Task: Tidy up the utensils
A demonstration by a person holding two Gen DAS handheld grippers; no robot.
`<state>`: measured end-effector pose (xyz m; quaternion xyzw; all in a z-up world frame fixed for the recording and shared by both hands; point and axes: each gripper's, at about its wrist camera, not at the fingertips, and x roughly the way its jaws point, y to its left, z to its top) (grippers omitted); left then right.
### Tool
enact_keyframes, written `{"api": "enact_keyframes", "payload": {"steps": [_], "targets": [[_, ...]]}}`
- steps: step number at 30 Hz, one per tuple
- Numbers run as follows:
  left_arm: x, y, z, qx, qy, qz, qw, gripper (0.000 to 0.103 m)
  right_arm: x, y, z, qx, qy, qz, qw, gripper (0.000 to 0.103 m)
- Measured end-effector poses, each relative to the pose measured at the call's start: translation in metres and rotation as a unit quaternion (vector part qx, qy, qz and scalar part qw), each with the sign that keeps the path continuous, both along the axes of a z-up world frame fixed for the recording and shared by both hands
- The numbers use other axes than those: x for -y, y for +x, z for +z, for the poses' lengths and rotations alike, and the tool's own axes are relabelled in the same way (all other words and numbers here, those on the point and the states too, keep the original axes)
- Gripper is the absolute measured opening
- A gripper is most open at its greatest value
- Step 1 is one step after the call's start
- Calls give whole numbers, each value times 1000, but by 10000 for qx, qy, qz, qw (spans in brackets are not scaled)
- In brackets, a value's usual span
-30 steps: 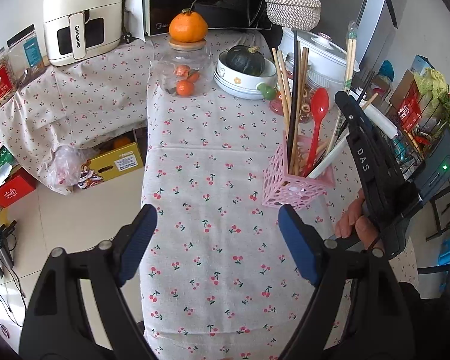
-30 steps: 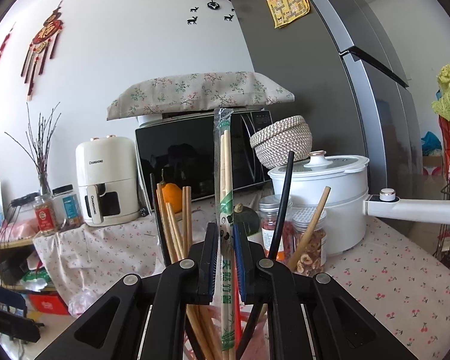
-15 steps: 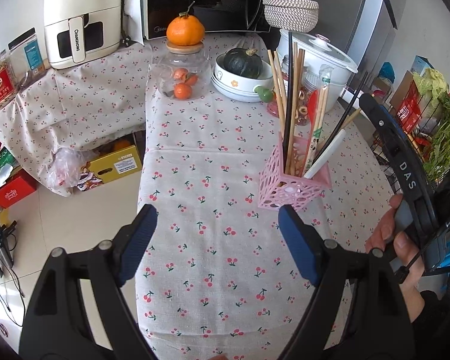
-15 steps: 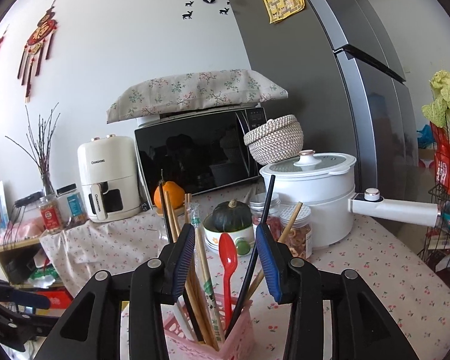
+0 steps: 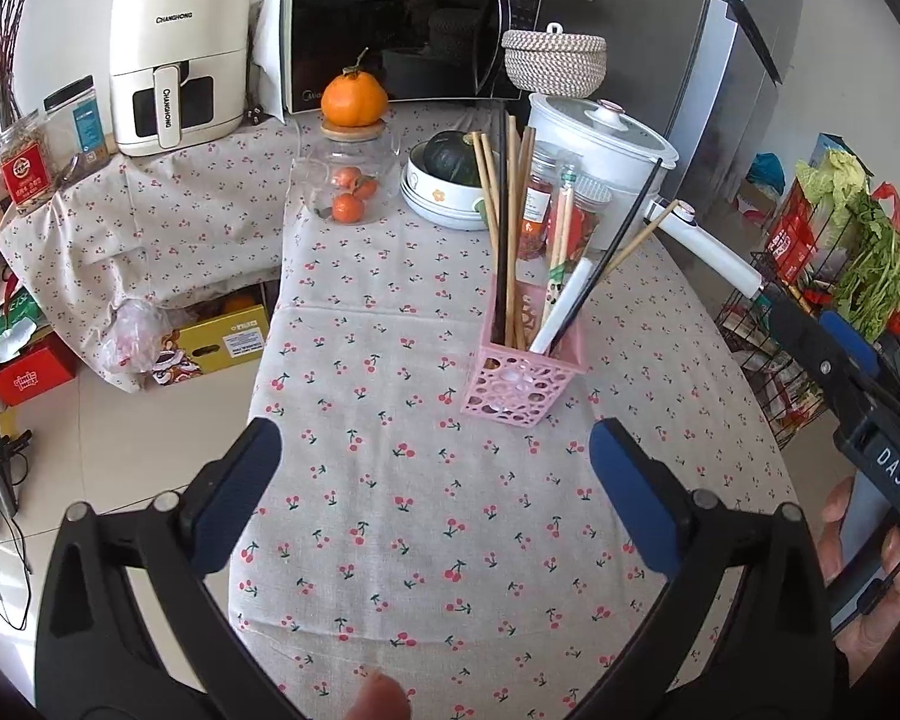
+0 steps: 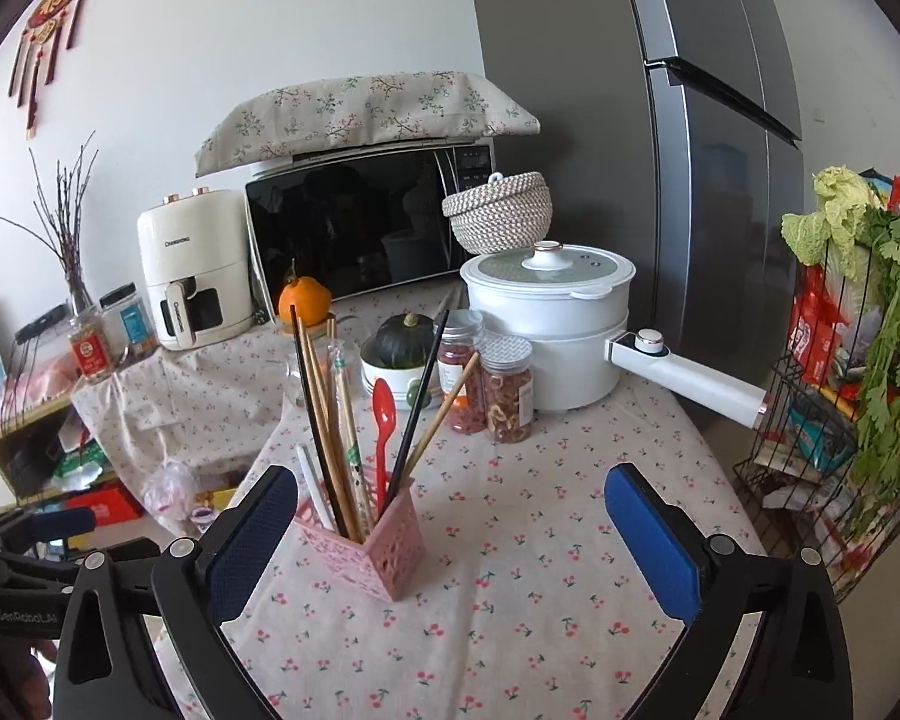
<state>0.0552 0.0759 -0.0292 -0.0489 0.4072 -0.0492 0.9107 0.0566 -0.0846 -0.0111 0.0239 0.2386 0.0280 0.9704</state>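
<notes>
Now both grippers are hanging wide and empty over the cherry-print tablecloth [image 5: 426, 516]. The left gripper [image 5: 435, 480] is gaping with bare cloth between its pads, and the right gripper [image 6: 450, 531] has just been opening, with nothing between its pads.

At twelve o'clock of the left gripper, and at about eleven o'clock in the right wrist view, the pink utensil holder [image 6: 369, 546] is standing near, holding the organized things: wooden chopsticks [image 6: 324, 414], a wrapped pair of chopsticks [image 6: 351, 426], a red spoon [image 6: 383, 420], a black chopstick [image 6: 417, 402] and a white stick-like piece [image 6: 313, 489].

As a judgement, the tall chopsticks are fanning out past the holder's rim, so a careless sweep of either gripper's fingers could catch them and tip the light holder over.

Farther, at about one o'clock, two lidded jars [image 6: 507, 393] are holding dried reddish contents. Beside them a white bowl [image 6: 390, 381] is holding a dark green squash [image 6: 399, 339]. At eleven o'clock a glass jar [image 5: 348, 180] is holding small orange fruits, with a large orange [image 5: 354, 99] sitting on its lid. Behind, a white electric pot [image 6: 549, 330] is staying lidded, contents hidden.
</notes>
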Motion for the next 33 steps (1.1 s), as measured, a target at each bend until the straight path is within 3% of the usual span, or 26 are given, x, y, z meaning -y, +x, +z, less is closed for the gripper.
{"api": "enact_keyframes", "payload": {"steps": [5, 9, 15, 23, 33], "targets": [[20, -16, 1, 74, 200, -106, 9997, 102, 12, -31, 5, -111, -301, -104, 9994, 103], [33, -30, 6, 173, 278, -172, 9993, 102, 24, -50, 11, -275, -555, -501, 9968, 103], [46, -47, 19, 442, 386, -160, 9981, 102, 42, -65, 16, -723, -579, -759, 9928, 103], [55, -59, 33, 923, 675, -74, 9934, 102, 42, -77, 22, -668, -518, -590, 9947, 103], [64, -60, 36, 942, 645, -243, 9932, 102, 43, -80, 33, -415, -494, -816, 9946, 103]]}}
